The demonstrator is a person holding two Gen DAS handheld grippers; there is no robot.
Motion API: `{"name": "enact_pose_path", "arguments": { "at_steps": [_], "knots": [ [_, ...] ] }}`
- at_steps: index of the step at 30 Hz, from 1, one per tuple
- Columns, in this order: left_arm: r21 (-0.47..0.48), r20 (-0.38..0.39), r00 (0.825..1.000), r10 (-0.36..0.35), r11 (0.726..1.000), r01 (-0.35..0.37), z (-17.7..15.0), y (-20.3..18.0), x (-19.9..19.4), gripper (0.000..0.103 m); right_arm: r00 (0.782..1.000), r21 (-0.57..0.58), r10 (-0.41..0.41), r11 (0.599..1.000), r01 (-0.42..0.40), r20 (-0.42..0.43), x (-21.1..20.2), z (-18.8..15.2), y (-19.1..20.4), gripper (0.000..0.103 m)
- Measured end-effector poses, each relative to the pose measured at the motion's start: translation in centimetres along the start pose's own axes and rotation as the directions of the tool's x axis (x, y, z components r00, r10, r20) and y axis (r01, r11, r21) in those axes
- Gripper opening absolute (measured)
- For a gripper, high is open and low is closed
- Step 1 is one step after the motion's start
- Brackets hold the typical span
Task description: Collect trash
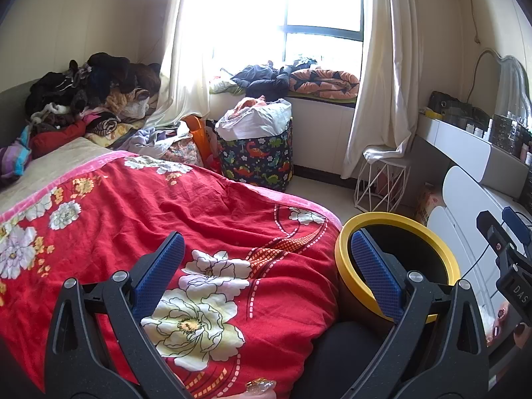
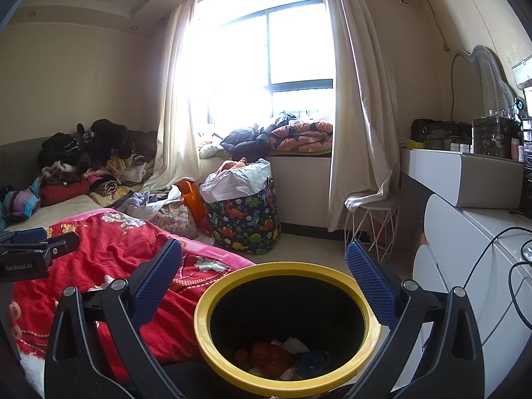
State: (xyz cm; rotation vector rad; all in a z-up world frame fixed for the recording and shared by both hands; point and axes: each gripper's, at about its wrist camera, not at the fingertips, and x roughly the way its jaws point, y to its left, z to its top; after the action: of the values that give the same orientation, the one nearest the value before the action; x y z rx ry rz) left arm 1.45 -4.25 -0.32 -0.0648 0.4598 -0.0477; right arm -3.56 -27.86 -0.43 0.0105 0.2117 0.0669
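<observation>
A black bin with a yellow rim (image 2: 232, 274) stands on the floor beside the bed. Crumpled trash (image 2: 276, 352) in orange, white and blue lies at its bottom. My right gripper (image 2: 262, 249) hangs open just above the bin's mouth, with nothing between its blue pads (image 2: 156, 276). My left gripper (image 1: 266, 242) is open over the red floral blanket (image 1: 212, 219), and the bin (image 1: 399, 217) sits behind its right finger. A crumpled clear wrapper (image 1: 261, 386) shows at the bottom edge of the left wrist view, below the fingers.
A dinosaur-print hamper (image 2: 246, 222) stands by the window. Clothes (image 1: 93, 96) are piled at the head of the bed. A white wire stool (image 2: 372, 229) and a white dresser (image 2: 465, 266) with cables line the right side. Pale floor runs between the bed and the dresser.
</observation>
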Motion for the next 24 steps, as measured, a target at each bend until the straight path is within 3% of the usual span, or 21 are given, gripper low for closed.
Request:
{"name": "enact_pose_path", "arguments": {
  "at_steps": [11,14,16,18,20,21,23,24],
  "knots": [
    [-0.049,-0.032,0.999,-0.007,0.999,0.006,-0.5,1.9,0.3,0.092,1.000,-0.004,0.016,1.000,-0.016,0.009,0.1,0.4,0.2,0.097],
    [-0.127,-0.053,0.998,0.028,0.991,-0.035,-0.7,5.1,-0.1,0.092,0.995,-0.016,0.101,0.995,-0.101,0.014,0.8,1.8,1.6,0.097],
    [-0.182,-0.075,0.992,0.097,0.977,-0.110,-1.0,8.2,-0.5,0.092,0.982,-0.024,0.188,0.982,-0.188,-0.010,1.8,2.8,3.3,0.097],
    [-0.248,-0.103,0.973,0.207,0.942,-0.227,-1.5,12.8,-1.3,0.092,0.944,-0.034,0.323,0.945,-0.326,-0.061,3.3,3.7,6.9,0.097],
    [-0.315,-0.162,0.916,0.367,0.860,-0.401,-2.7,18.9,-2.7,0.092,0.889,-0.055,0.439,0.892,-0.449,-0.131,4.6,4.0,11.6,0.097],
    [-0.334,-0.199,0.881,0.430,0.815,-0.473,-3.3,21.6,-3.2,0.092,0.838,-0.067,0.515,0.844,-0.533,-0.181,5.4,3.8,14.7,0.097],
    [-0.367,-0.304,0.775,0.554,0.682,-0.632,-5.4,28.3,-4.8,0.092,0.717,-0.088,0.628,0.731,-0.677,-0.302,6.5,2.8,21.1,0.097],
    [-0.378,-0.340,0.731,0.591,0.627,-0.682,-6.3,31.0,-5.5,0.092,0.637,-0.080,0.669,0.663,-0.744,-0.382,7.0,1.6,24.9,0.097]
  ]
}}
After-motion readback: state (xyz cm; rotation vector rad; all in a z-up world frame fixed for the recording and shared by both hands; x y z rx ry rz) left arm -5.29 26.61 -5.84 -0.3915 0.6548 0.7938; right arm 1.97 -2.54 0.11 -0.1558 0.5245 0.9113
